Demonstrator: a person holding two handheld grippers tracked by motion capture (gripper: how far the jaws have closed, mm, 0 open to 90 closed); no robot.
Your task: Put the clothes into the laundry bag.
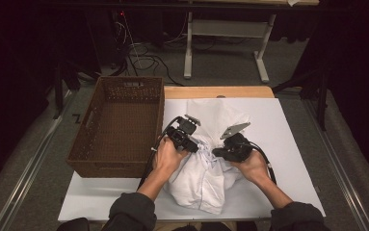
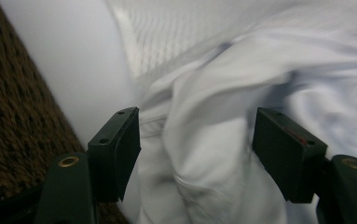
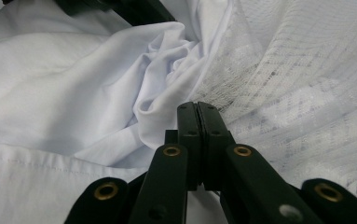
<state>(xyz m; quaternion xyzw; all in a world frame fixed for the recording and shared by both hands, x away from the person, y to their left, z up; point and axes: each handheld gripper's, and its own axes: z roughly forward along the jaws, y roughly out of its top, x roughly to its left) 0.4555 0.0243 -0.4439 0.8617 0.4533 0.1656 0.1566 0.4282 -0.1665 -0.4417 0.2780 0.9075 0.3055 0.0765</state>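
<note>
A crumpled white garment [image 1: 204,180] lies in a heap on the white table cover [image 1: 283,134] in front of the person. My left gripper [image 1: 193,146] rests on the heap's left side. In the left gripper view its jaws [image 2: 197,122] stand wide open, with a fold of the white garment [image 2: 213,144] lying loose between them. My right gripper [image 1: 219,153] sits on the heap's right side. Its jaws [image 3: 197,106] are pressed together over the white garment [image 3: 73,88], beside a mesh-textured part [image 3: 302,88]. I see no cloth between these pads.
A brown woven basket [image 1: 83,126] stands at the table's left, just beside the left hand, and its wall [image 2: 8,121] borders the left gripper view. Behind the table, a desk frame [image 1: 189,48] and cables lie on the floor.
</note>
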